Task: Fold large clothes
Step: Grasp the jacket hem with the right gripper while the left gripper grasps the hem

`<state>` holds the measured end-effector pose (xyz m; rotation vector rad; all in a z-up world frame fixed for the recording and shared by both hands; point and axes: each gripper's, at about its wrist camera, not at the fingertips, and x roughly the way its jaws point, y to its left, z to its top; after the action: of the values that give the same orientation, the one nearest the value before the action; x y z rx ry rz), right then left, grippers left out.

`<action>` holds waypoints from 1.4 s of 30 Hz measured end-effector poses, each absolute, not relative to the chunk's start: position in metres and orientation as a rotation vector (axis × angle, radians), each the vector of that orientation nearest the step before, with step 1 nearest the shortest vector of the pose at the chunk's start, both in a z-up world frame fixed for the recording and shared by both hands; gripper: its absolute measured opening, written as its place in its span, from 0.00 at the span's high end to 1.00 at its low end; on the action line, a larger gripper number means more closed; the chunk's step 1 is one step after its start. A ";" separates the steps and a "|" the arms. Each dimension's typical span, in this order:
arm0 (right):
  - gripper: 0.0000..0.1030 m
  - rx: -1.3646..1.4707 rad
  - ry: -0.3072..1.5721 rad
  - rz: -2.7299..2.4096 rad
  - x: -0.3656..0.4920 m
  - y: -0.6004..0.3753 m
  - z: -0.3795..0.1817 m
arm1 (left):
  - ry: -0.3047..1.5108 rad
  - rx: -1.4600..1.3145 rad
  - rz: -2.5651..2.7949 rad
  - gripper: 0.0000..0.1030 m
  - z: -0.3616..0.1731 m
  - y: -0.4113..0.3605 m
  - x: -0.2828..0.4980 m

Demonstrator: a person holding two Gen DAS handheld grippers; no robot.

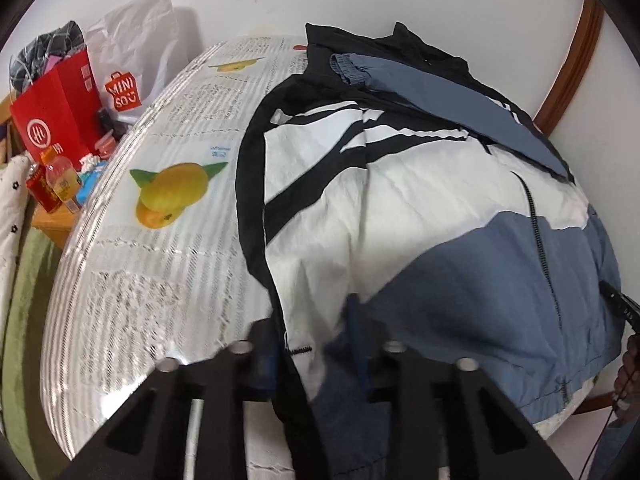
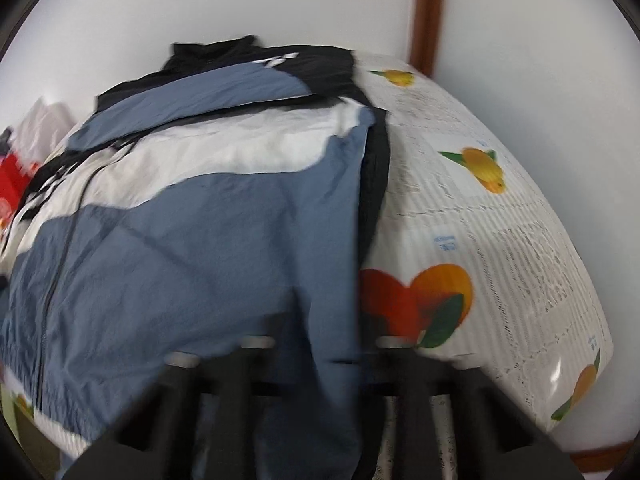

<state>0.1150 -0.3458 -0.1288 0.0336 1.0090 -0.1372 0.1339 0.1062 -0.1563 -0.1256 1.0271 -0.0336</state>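
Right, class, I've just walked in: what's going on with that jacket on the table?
A person with a claw in each hand is folding a blue, white and black jacket on a fruit-print tablecloth. The left claw and right claw each have near-edge fabric running between their fingers. One sleeve already lies folded across the top.

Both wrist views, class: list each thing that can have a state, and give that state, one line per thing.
jacket: spread on the table, zipped, sleeve folded across the chest
left gripper: jacket's near edge runs between its fingers; whether it is clamped cannot be told
right gripper: blurred, blue fabric between its fingers; grip unclear
tablecloth: lying flat
red paper bag: upright, stuffed
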 end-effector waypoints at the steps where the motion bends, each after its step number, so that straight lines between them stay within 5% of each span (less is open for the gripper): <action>1: 0.93 0.025 1.004 -0.141 0.114 -0.344 -0.126 | 1.028 -0.136 -0.038 0.88 -0.155 0.106 0.133; 21: 0.95 0.112 0.751 -0.122 0.055 -0.369 -0.033 | 0.821 -0.161 -0.178 0.93 -0.077 0.100 0.071; 42: 0.95 0.183 0.611 -0.121 0.147 -0.371 0.030 | 0.707 -0.200 -0.188 0.93 -0.020 0.082 0.161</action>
<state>0.1466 -0.3706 0.0304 0.1827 0.6106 -0.1210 0.1615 0.0816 -0.0200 -0.1995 0.7073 -0.1877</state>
